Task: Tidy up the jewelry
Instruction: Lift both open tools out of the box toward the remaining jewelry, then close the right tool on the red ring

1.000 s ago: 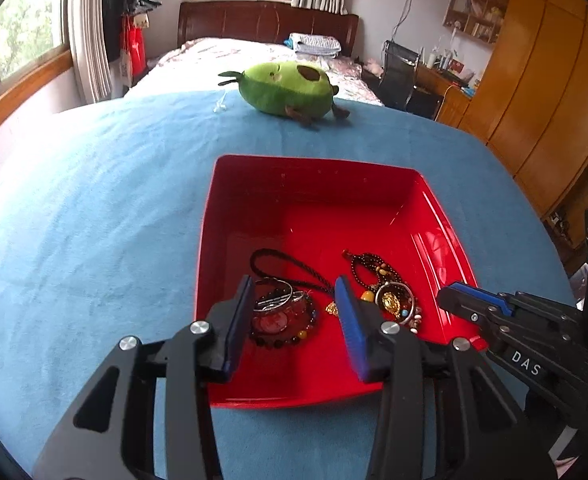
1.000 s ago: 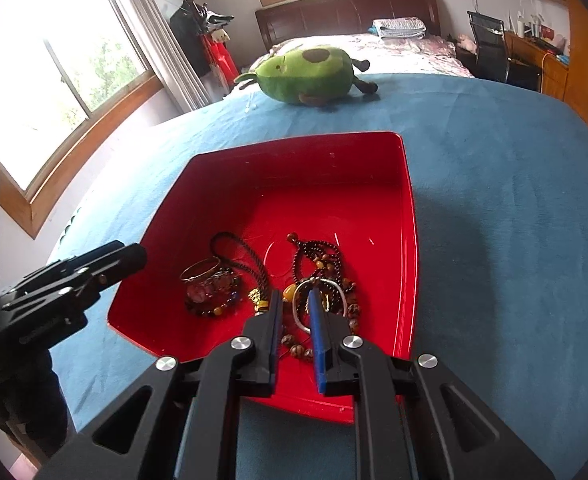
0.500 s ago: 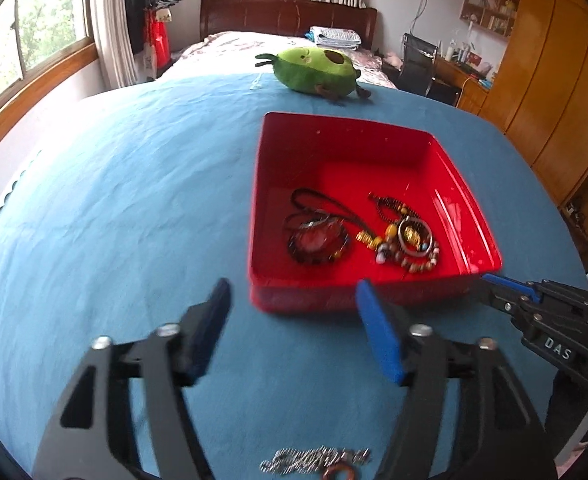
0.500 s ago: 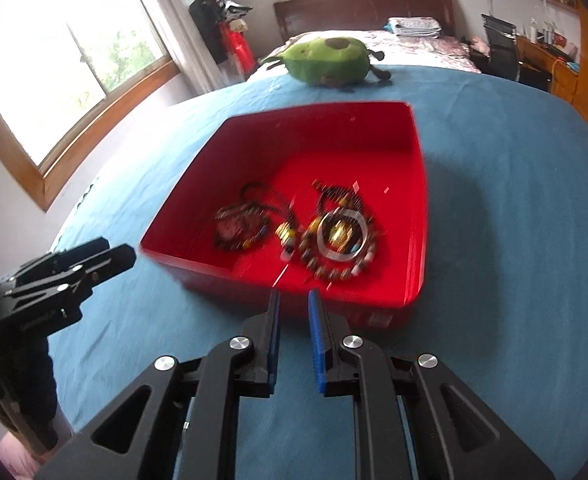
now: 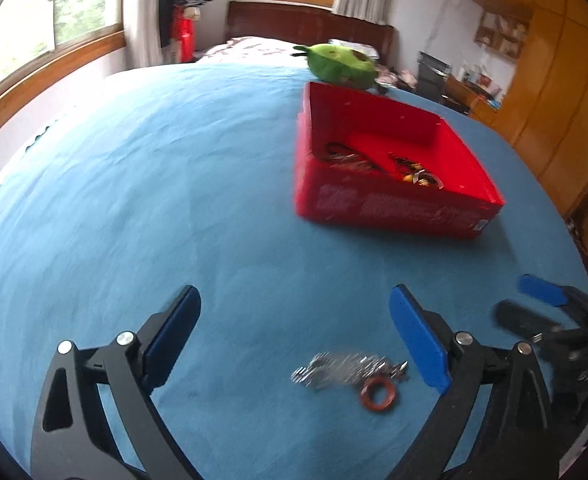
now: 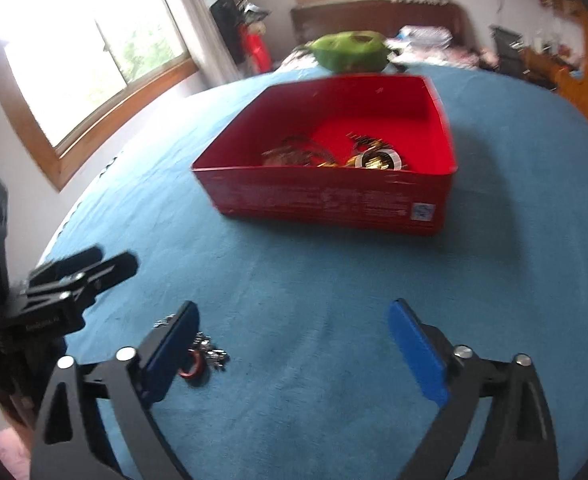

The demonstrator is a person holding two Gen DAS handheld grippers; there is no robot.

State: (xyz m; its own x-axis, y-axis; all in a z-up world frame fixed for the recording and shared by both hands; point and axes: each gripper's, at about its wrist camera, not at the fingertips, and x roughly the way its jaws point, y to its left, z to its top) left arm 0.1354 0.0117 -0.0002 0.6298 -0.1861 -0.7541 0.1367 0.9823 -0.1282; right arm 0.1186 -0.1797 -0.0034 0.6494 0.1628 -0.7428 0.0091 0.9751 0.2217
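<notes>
- Both my grippers have pulled back from the red box [image 5: 393, 208] since a second ago, and now they hang over the blue cloth [image 5: 154, 200].
- My left gripper [image 5: 294, 328] has just been opening; its jaws are wide apart with nothing between them.
- My right gripper [image 6: 294, 336] has just been opening too, and it grips nothing.
- A silver chain [image 5: 341, 372] and a red ring [image 5: 377, 394] lie on the cloth near my left gripper's right finger.
- My right camera shows them half hidden behind its left finger [image 6: 170, 344].
- Beads and bracelets [image 6: 333, 156] sit inside the box; my right camera sees them better.
- A green plush toy [image 5: 341, 63] sits behind the box.
</notes>
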